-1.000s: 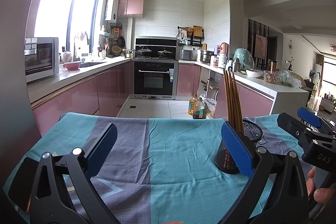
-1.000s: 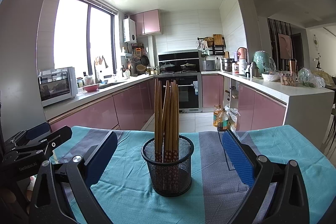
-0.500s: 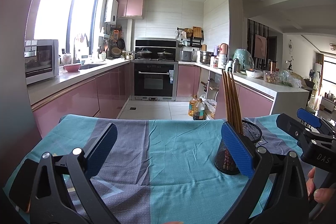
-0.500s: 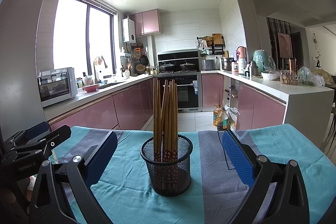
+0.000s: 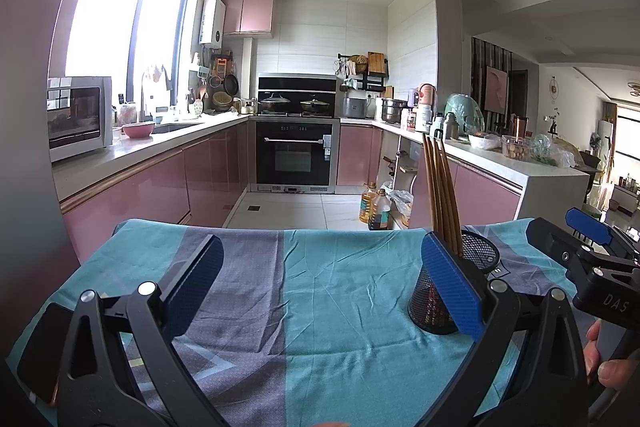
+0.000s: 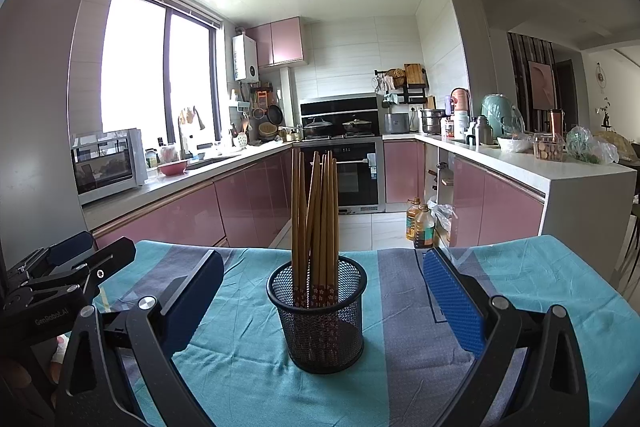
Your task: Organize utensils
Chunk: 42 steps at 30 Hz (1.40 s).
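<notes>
On the teal-striped tablecloth (image 6: 540, 279), at twelve o'clock from your right gripper (image 6: 320, 291), the mesh holder (image 6: 318, 315) stands upright with the chopsticks (image 6: 316, 223) inside. Both grippers are spread and empty; the left gripper (image 5: 320, 287) sees the holder at three o'clock. Withdraw straight back, clear of the tips. Long axes run near vertical, tips fanning slightly upward.

Obstacle: mesh holder (image 6: 317, 311) with upright chopsticks (image 6: 314, 223), centred ahead of right gripper (image 6: 320, 301). Bare tablecloth (image 5: 320, 291) ahead of left gripper (image 5: 322, 287), passage free.
</notes>
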Each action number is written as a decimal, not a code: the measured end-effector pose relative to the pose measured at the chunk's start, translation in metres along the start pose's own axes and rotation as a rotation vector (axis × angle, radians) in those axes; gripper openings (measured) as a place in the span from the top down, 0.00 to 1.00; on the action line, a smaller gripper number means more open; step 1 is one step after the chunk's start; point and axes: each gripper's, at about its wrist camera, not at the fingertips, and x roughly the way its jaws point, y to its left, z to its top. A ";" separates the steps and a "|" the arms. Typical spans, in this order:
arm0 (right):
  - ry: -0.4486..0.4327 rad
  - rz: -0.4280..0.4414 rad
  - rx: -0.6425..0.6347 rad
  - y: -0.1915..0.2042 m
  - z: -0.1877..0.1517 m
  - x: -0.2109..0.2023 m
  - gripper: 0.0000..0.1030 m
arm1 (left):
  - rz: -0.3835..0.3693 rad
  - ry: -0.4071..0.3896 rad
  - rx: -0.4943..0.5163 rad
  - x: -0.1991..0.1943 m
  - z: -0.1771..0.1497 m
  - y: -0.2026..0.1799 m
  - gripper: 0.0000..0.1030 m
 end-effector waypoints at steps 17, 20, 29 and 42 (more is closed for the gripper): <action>-0.003 -0.001 0.003 -0.001 -0.001 -0.001 0.06 | -0.001 -0.003 0.001 0.000 0.000 0.000 0.05; -0.005 -0.002 0.003 -0.001 -0.001 0.000 0.06 | -0.001 -0.004 0.002 0.001 0.000 0.000 0.05; -0.004 -0.004 0.004 -0.003 0.000 -0.001 0.06 | 0.000 -0.003 0.004 0.001 0.000 0.000 0.05; -0.007 -0.006 0.006 -0.004 0.000 -0.001 0.06 | 0.000 -0.005 0.004 0.001 -0.001 -0.001 0.05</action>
